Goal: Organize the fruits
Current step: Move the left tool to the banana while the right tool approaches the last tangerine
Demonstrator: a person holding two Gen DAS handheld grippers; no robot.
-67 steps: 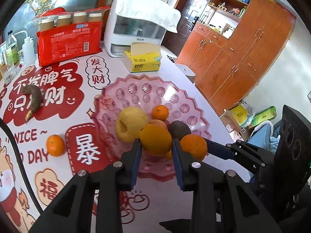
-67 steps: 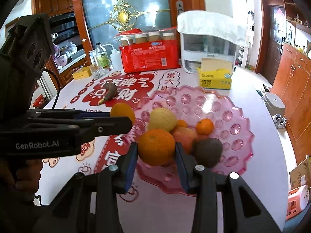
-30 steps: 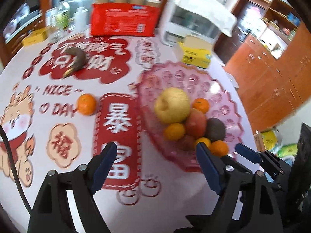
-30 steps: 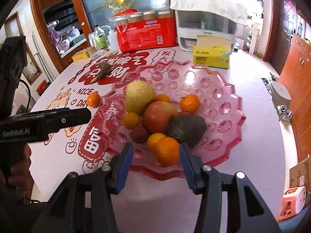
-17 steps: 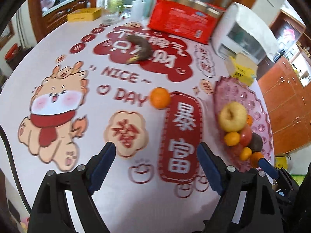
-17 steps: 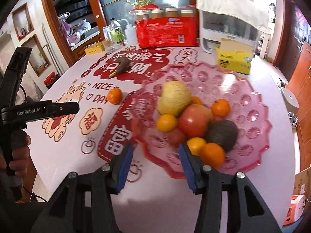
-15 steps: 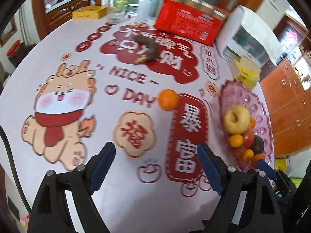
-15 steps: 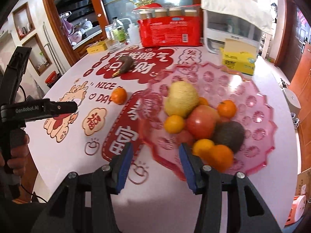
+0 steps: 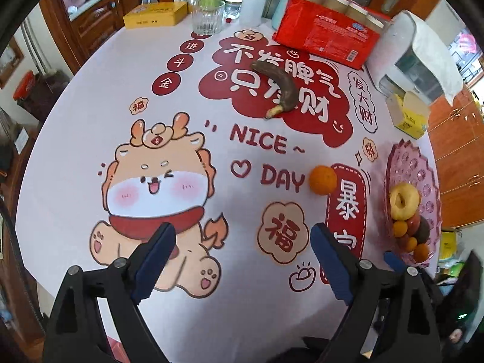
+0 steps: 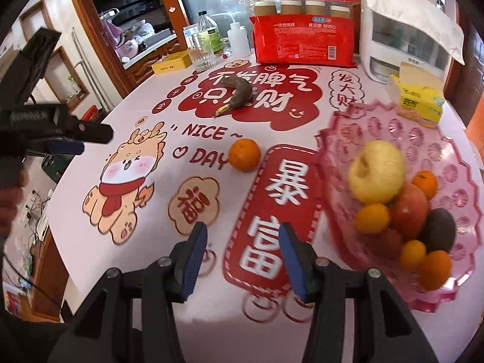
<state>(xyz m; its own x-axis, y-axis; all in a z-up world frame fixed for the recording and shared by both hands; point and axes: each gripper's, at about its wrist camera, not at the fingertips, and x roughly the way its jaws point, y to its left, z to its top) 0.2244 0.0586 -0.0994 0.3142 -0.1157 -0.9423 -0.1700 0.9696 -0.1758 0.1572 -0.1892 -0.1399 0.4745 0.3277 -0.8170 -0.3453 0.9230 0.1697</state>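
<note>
Fruit count: one table (image 9: pixel 75 127), one pink bowl (image 10: pixel 453 157), two loose fruits.
I see one banana (image 10: pixel 239 92) and one orange (image 10: pixel 244 155) outside the bowl; left tongs (image 9: pixel 239 260) just widened, empty; right tongs (image 10: pixel 240 258) narrower, empty.

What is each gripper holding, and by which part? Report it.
Nothing. The left gripper, whose jaws have just been opening, and the right gripper are both empty above the tablecloth.

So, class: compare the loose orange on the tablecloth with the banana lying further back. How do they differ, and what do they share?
Shape: the orange is round; the banana is long and curved.
Colour: the orange is bright; the banana's peel has gone dark brown, only its stem end yellowish.
Place: the orange sits beside the word DAY; the banana lies on the red cloud print.
Shared: both lie outside the pink fruit plate.
</note>
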